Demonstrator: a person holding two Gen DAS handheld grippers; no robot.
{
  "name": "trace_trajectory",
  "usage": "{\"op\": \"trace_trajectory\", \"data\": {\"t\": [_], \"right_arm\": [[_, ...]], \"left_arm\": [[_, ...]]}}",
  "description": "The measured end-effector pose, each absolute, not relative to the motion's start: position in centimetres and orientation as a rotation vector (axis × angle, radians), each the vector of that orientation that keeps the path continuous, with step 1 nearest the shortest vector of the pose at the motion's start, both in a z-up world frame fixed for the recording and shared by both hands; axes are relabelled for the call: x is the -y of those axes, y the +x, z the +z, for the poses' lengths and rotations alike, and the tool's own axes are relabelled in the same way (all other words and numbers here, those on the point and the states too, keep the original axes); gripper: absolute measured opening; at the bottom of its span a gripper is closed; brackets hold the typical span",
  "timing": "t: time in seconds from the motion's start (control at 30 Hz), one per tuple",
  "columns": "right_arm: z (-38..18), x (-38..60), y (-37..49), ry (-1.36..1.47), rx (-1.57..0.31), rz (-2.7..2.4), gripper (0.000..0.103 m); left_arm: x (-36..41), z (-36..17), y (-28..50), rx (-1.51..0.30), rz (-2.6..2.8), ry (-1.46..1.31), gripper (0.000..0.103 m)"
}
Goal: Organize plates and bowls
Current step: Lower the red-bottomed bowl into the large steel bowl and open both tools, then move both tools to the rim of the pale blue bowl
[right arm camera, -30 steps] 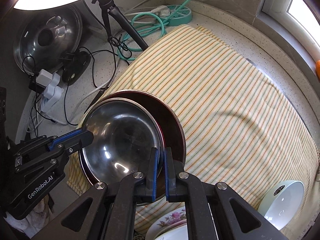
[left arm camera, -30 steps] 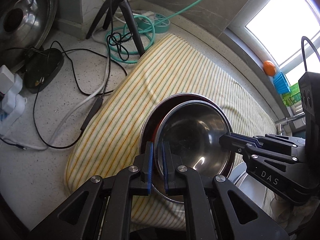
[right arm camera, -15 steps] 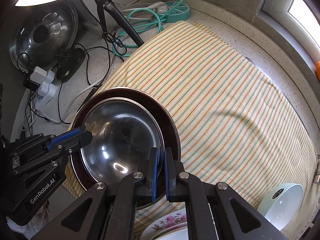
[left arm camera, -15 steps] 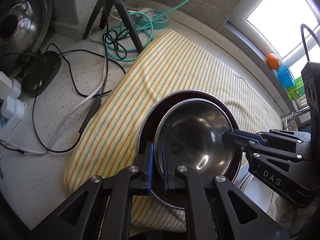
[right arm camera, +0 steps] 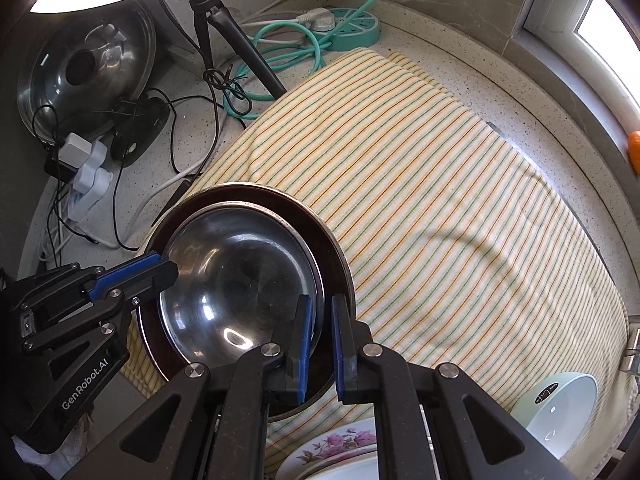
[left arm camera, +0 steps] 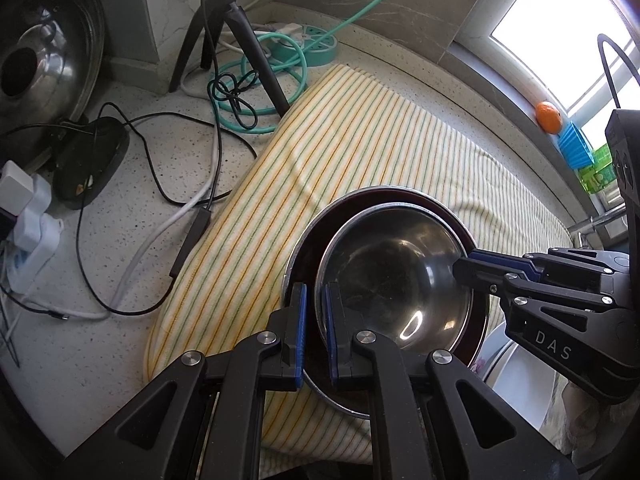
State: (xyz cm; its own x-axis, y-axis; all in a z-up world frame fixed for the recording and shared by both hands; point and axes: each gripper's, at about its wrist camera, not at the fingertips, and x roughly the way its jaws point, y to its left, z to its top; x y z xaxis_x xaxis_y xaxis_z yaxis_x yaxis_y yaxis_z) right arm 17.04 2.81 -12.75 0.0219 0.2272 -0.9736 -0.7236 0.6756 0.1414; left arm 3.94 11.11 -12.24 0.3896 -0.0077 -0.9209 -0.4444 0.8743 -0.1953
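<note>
- Right now my left gripper (left arm camera: 314, 332) pinches the near-left rim of the steel bowl (left arm camera: 394, 280); its blue pads straddle the rim edge, one inside, one outside.
- My right gripper (right arm camera: 320, 344) pinches the opposite rim the same way, and in the left wrist view it reaches in from the right side.
- Nested under the steel bowl is a dark red bowl (right arm camera: 332, 248); I cannot tell whether my pads catch its rim too.
- Both bowls sit over the striped cloth (right arm camera: 440, 184) ahead of my fingers; contact with it is hidden beneath them.
- Below my right fingers, a floral plate (right arm camera: 332, 444) is cut off by the frame and the gripper body.
- Off to the lower right, a white bowl (right arm camera: 560, 412) shows only partly.
- Far ahead-left, a tripod (left arm camera: 224, 36) stands among tangled cables (left arm camera: 160, 176).
</note>
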Motion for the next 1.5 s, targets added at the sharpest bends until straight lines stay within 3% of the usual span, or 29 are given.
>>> {"op": "trace_trajectory", "data": {"t": [0.53, 0.93, 1.5], "right_arm": [[-8.0, 1.0, 17.2, -0.287, -1.275, 0.822, 0.009], [-4.9, 12.4, 19.3, 0.013, -1.181, 0.695, 0.010], [-8.3, 27.8, 21.5, 0.153, -1.201, 0.390, 0.011]], "left_arm": [[-10.3, -7.8, 3.2, -1.036, 0.240, -0.477, 0.008], [-5.2, -5.4, 5.3, -0.990, 0.082, -0.507, 0.008], [5.3, -7.9, 12.0, -1.103, -0.157, -0.442, 0.008]]}}
